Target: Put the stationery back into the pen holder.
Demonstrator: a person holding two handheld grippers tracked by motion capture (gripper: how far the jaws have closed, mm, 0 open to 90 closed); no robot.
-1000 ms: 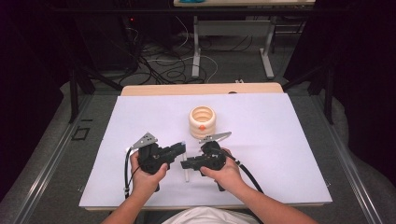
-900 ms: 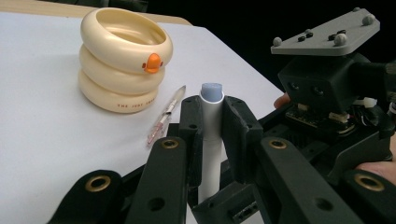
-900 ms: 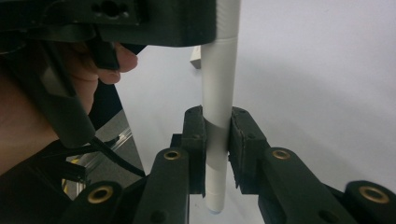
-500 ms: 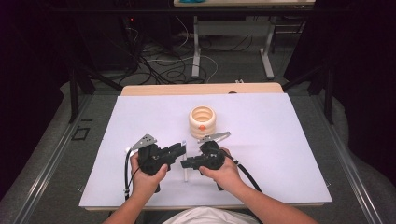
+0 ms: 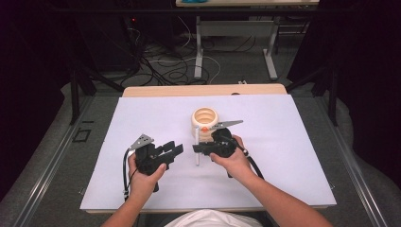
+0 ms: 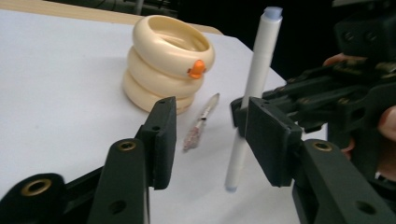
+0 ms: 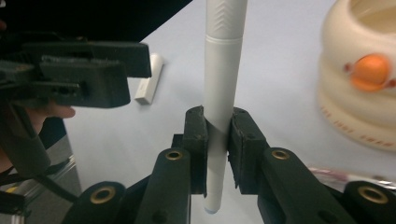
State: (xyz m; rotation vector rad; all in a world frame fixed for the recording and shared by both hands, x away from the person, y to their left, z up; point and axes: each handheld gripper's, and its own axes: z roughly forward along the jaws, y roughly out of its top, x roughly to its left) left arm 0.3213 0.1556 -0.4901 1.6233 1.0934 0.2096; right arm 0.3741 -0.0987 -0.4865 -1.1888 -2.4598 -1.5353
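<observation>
Left gripper (image 5: 171, 150) sits left of table centre, toward the near edge of the white table (image 5: 293, 156), held in the person's left hand (image 5: 142, 177). Jaws stand wide apart with nothing between them, aimed right toward the other gripper. Grey three-cornered plate on top; black cable loops down toward the near edge.

In the left gripper view the open jaws frame a thin pinkish pen (image 6: 201, 122) lying flat on the table, just beside the base of the holder.

White marker (image 5: 197, 147) is near table centre, just right of the left gripper's jaws and apart from them. It is clamped mid-barrel, crosswise to the jaws that hold it; in the high view it runs toward the far and near edges. The gripper views show it standing roughly upright with its lower tip near the table; contact cannot be told.

Right gripper (image 5: 196, 148), in the right hand (image 5: 232, 160), is closed tight on the white marker, jaws pointing left.

A small white cap (image 7: 149, 78) lies flat on the table beyond the marker in the right gripper view.

Cream ringed holder (image 5: 204, 121) with an orange knob stands upright, toward the far edge from the right gripper, near it but not touching.
</observation>
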